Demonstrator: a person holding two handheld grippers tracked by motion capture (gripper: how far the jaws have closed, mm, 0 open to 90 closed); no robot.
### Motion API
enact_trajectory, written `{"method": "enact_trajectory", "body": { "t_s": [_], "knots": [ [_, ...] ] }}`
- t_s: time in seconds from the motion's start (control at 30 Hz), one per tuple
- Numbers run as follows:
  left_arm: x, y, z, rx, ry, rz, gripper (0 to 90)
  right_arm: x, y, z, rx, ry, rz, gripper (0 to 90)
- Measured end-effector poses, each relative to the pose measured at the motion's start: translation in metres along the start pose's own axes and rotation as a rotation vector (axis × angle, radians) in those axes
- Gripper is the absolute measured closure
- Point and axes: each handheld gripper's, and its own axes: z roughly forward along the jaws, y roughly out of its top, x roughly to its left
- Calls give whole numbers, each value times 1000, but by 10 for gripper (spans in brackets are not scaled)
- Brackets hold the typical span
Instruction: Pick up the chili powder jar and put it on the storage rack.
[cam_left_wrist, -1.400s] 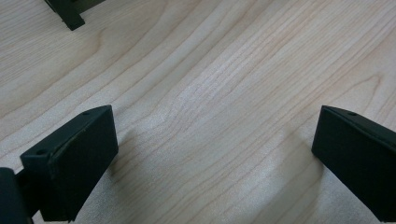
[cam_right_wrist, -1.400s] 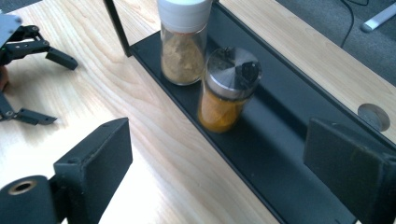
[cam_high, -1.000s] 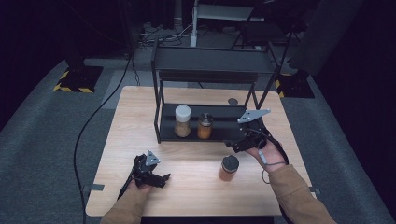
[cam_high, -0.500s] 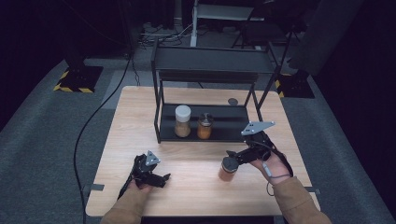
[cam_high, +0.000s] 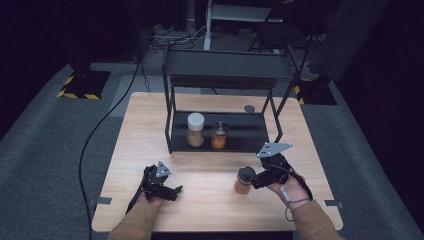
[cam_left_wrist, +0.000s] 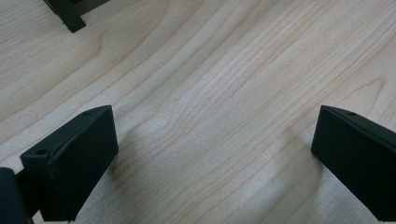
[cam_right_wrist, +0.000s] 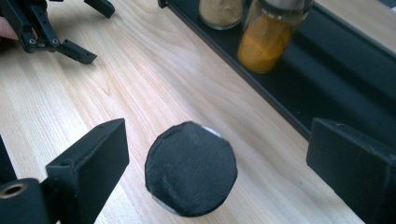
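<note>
A small jar with a black lid (cam_high: 243, 180) and brownish contents stands on the wooden table (cam_high: 210, 200), in front of the black rack (cam_high: 225, 85). My right gripper (cam_high: 251, 178) is open just right of it. In the right gripper view the lid (cam_right_wrist: 190, 168) sits between the two spread jaws of that gripper (cam_right_wrist: 217, 140), touching neither. My left gripper (cam_high: 175, 190) rests open near the table's front left. In its own view, bare wood lies between the jaws of the left gripper (cam_left_wrist: 212, 126).
On the rack's lower shelf (cam_high: 250, 135) stand a white-lidded jar (cam_high: 195, 130) and an orange-filled jar (cam_high: 219, 135); the latter appears as an orange jar (cam_right_wrist: 268, 39) close ahead of the right gripper. A small dark disc (cam_high: 248, 108) lies behind the rack.
My right gripper has come from near the rack's front toward the person and down, so its open jaws now flank the black-lidded jar. The left gripper and jars have stayed put.
</note>
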Motion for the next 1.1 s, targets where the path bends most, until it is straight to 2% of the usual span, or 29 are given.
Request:
{"method": "enact_trajectory", "body": {
  "t_s": [0.27,0.53,1.1],
  "knots": [
    [0,0,0,0,0,0,1,3,-11,9,14,13,15,49],
    [0,0,0,1,0,-1,1,6,-14,17,42,23,16,52],
    [0,1,0,1,0,-1,1,4,-23,44,87,38,28,69]
  ]
}}
